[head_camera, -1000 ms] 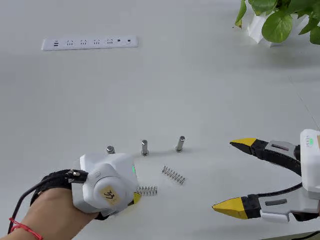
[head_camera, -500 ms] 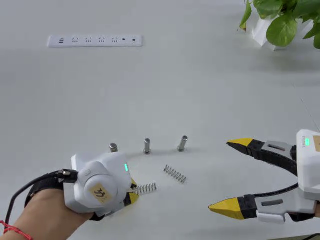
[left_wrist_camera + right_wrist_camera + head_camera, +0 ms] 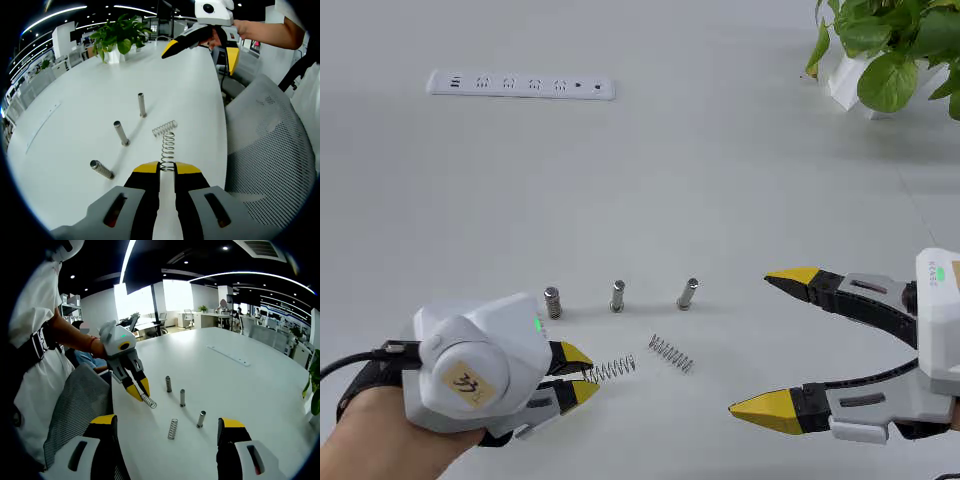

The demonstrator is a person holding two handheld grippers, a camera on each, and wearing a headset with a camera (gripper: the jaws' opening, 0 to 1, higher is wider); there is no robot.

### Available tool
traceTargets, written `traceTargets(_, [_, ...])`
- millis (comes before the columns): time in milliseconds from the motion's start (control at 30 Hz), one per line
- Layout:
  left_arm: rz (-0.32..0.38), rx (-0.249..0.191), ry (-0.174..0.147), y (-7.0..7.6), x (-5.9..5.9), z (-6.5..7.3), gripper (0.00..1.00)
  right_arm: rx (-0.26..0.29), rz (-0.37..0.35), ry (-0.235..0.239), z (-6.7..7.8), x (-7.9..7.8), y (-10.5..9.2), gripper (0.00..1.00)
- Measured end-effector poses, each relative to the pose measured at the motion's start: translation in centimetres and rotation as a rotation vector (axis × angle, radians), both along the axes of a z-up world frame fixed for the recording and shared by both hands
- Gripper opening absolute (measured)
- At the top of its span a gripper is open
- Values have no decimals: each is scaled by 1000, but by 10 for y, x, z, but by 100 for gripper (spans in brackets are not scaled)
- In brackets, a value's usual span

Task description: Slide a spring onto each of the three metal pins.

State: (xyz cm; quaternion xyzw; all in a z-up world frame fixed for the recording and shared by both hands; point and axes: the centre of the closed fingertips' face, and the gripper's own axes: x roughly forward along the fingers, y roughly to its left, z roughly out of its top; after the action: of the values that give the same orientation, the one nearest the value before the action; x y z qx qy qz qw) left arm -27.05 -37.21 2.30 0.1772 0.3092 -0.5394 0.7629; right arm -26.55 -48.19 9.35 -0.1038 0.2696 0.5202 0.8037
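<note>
Three metal pins stand in a row on the white table (image 3: pixel 720 170). The left pin (image 3: pixel 553 301) (image 3: pixel 101 169) carries a spring. Both the middle pin (image 3: pixel 617 295) (image 3: pixel 120 132) and the right pin (image 3: pixel 687 292) (image 3: pixel 142 105) are bare. My left gripper (image 3: pixel 578 372) (image 3: pixel 167 167) is shut on one end of a spring (image 3: pixel 610 369) (image 3: pixel 168 147), which sticks out toward the pins. Just beyond it a loose spring (image 3: pixel 670 353) (image 3: pixel 164 128) (image 3: pixel 172 428) lies flat on the table. At the right, my right gripper (image 3: pixel 750 342) (image 3: pixel 167 421) hangs wide open and holds nothing.
A white power strip (image 3: pixel 520 85) lies at the far left of the table. A potted plant (image 3: pixel 885 50) stands at the far right corner. A grey mesh chair (image 3: pixel 270 150) sits off the table's near edge.
The left gripper has closed on the near spring's end, drawn back to the left and rolled so both jaws show. The spring now tilts. The right gripper has barely moved.
</note>
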Motion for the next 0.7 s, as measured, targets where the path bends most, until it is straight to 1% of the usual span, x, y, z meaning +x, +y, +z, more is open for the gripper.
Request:
traceTargets(133, [30, -72, -19, 1, 2, 22, 7, 21, 22, -13, 17, 4, 9, 80])
traceTargets(200, [38, -105, -35, 1, 3, 34, 7, 27, 38, -19, 25, 5, 15, 78])
traceTargets(233, [40, -127, -46, 0, 3, 42, 7, 30, 50, -20, 30, 5, 18, 77])
traceTargets(267, [46, -140, -50, 0, 4, 47, 7, 32, 59, -18, 33, 5, 20, 76])
traceTargets(300, [49, -161, -60, 0, 4, 54, 7, 32, 73, -18, 37, 5, 23, 75])
traceTargets(367, [51, -191, -73, -1, 5, 64, 7, 32, 97, -30, 43, 5, 28, 73])
traceTargets(400, [56, -211, -80, -2, 5, 71, 7, 36, 114, -26, 48, 5, 33, 72])
traceTargets(467, [57, -235, -90, -2, 5, 80, 7, 41, 141, -28, 54, 4, 39, 69])
traceTargets(500, [58, -254, -98, -3, 5, 87, 7, 43, 162, -33, 58, 4, 43, 68])
traceTargets(567, [54, -279, -116, -4, 4, 97, 7, 42, 202, -20, 65, 1, 51, 65])
traceTargets(633, [52, -310, -125, -5, 2, 107, 7, 45, 244, -19, 73, 0, 60, 62])
traceTargets(700, [50, -332, -133, -6, 0, 114, 7, 44, 271, -2, 78, -2, 66, 58])
